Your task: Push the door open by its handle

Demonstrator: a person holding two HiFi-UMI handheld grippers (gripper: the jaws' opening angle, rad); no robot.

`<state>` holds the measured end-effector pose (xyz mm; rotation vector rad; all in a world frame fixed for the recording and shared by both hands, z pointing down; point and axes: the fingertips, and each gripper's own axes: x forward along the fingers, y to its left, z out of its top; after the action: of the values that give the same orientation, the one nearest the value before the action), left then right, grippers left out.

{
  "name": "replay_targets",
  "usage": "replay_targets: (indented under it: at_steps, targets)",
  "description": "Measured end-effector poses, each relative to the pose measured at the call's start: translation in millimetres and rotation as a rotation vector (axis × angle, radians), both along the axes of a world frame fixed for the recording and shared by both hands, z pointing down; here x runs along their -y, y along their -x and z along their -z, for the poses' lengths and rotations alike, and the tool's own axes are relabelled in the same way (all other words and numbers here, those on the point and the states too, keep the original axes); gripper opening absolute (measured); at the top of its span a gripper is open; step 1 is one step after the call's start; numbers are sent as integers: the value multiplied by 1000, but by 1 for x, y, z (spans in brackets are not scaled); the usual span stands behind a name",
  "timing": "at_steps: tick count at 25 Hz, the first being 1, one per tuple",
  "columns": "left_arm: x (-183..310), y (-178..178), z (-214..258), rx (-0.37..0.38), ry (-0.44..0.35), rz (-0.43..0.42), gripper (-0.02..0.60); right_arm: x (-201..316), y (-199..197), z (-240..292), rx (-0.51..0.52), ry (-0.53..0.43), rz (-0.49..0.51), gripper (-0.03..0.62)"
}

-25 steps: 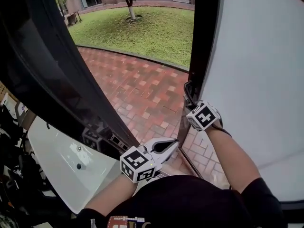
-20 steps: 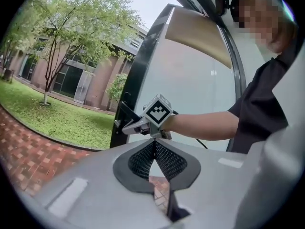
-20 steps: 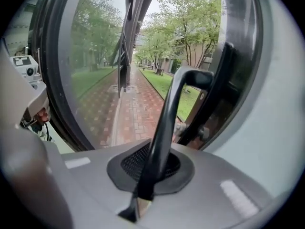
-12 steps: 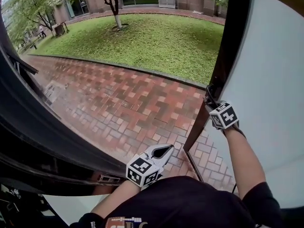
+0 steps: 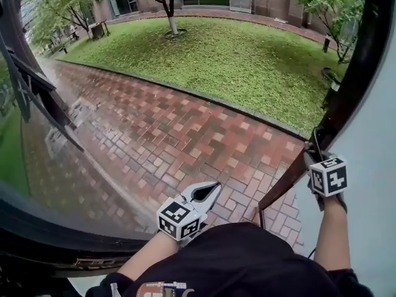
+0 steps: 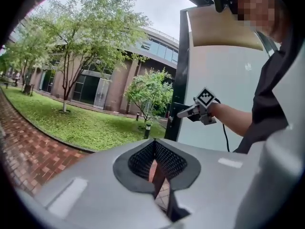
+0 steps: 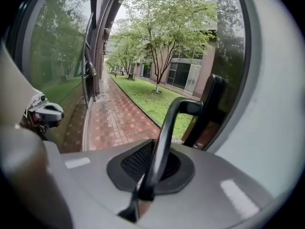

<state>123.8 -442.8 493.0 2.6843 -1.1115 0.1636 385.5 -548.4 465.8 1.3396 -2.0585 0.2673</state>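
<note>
The right tongs (image 5: pixel 318 150) are being held closed on the dark metal lever handle (image 7: pixel 167 128). The jaws are pressed against the upright part of the lever, and its bent top is passing ahead of the jaw tips into the dark frame edge of the white panelled door (image 5: pixel 377 135). The door panel is lying directly to the right of these tongs. This grip is judged to be in use so that the pushing force is being passed into the door through the handle, as the task requires, and not through the panel.

The left tongs (image 5: pixel 215 186) are being held with the jaw tips together and nothing between them. They are being carried low in front of the body, well apart from the handle and over the wet red brick paving (image 5: pixel 185 129), which is lying below and ahead of them. They are judged to be idle and parked clear of the door's path.

The green lawn (image 5: pixel 247 54) is being seen beyond both tongs through the opening, so the push is judged to be well advanced.

Count: two tongs, each with one square-marker cube; one handle; one white door; one glazed dark-framed panel (image 5: pixel 37 104) to the left of the left tongs.
</note>
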Motion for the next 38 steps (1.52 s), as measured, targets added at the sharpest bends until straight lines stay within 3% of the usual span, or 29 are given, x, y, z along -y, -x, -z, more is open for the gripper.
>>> replay_targets:
  at_steps: [3,6,9,12,14,18,22,26,29,38]
  targets:
    - [41,-35,2,25,-6,-31,2,16,-40,-2,-55,23,-35,3]
    - [81,-51,6,11,-10,-59,2,24,-68,-2,-41,-28,-81,3]
    - [114,-64,6,-5,-5,-110,2,22,-91,-4,154,-79,-139,6]
    - [150,-65,3,-44,10,-150,2,5,-97,-36,422,21,-177,6]
    - [177,-60,-1,-52,16,-178,2,1,-88,-66,506,53,-169,6]
    - [230,-30,-11,-46,32,-216,2,34,-36,-96,480,-35,-86,6]
    - [273,9,-19,-38,58,-213,2,111,47,-84,481,-123,45,6]
    - [304,20,-22,-36,70,-175,2,172,92,-70,434,-149,200,5]
    - [320,25,-17,-64,66,-111,2,193,102,-66,423,-148,277,5]
    - [323,12,-18,-119,68,39,2,220,75,-62,409,-163,405,3]
